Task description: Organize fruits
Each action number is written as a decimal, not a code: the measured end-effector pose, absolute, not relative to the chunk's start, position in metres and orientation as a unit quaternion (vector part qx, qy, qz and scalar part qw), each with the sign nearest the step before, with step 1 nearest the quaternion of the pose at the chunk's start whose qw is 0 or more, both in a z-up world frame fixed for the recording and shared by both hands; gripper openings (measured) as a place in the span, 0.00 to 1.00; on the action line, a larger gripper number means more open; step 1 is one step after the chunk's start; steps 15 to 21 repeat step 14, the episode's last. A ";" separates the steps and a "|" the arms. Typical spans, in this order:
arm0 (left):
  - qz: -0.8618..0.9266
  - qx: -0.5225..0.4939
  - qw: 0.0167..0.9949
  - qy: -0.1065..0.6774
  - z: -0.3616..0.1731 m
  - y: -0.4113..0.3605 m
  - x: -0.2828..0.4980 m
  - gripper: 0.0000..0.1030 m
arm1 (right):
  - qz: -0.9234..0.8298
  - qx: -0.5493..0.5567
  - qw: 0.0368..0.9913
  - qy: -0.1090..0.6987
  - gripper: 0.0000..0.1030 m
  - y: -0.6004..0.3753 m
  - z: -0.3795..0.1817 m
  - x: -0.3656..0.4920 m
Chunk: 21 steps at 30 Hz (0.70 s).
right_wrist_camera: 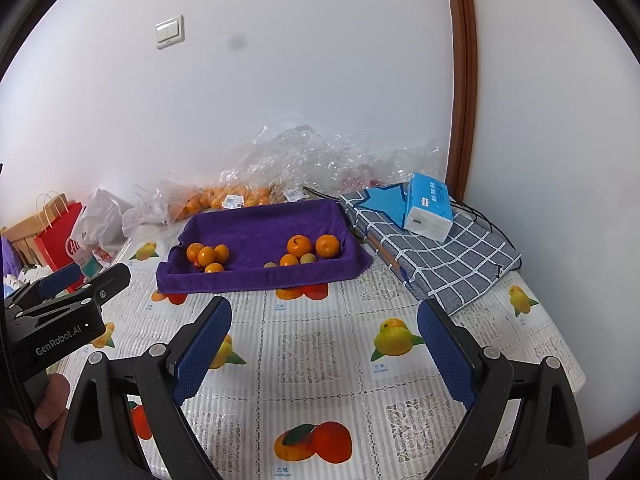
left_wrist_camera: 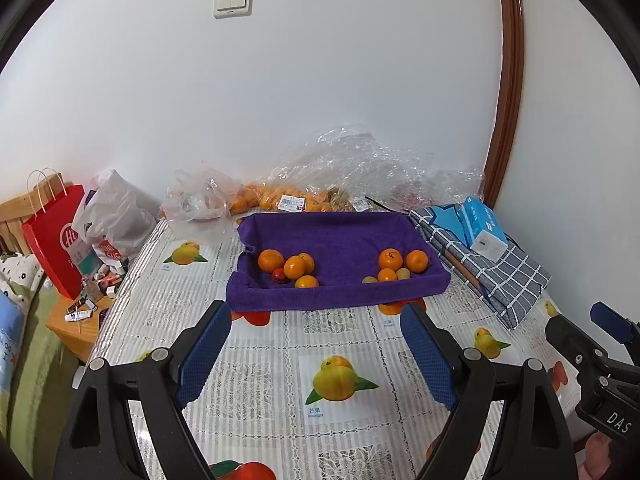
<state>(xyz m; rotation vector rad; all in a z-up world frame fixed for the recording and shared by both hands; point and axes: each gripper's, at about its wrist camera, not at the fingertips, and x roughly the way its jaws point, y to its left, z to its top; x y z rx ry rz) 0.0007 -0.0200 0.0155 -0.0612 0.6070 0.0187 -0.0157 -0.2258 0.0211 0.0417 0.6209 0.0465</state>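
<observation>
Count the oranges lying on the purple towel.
7. Four cluster at the left end, with one partly hidden behind another. Three sit at the right end. Others may be hidden.

Your left gripper (left_wrist_camera: 316,356): black frame, silver screws, blue textured pads.
Your right gripper (right_wrist_camera: 324,354): the same; "GenRobot.AI" marking on your left.

My right gripper (left_wrist_camera: 612,322) gets cut off at the frame edge, and the crumpled plastic bags (left_wrist_camera: 304,184) half hide the far oranges (left_wrist_camera: 256,196).
</observation>
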 end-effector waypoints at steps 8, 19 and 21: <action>0.010 -0.029 0.953 0.300 0.015 -0.020 0.000 0.83 | 0.023 0.021 0.952 0.305 0.91 -0.227 0.021 -0.015; 0.009 -0.028 0.954 0.297 0.015 -0.020 0.001 0.84 | 0.023 0.021 0.952 0.303 0.91 -0.221 0.021 -0.017; 0.009 -0.028 0.954 0.297 0.015 -0.020 0.001 0.84 | 0.023 0.021 0.952 0.303 0.91 -0.221 0.021 -0.017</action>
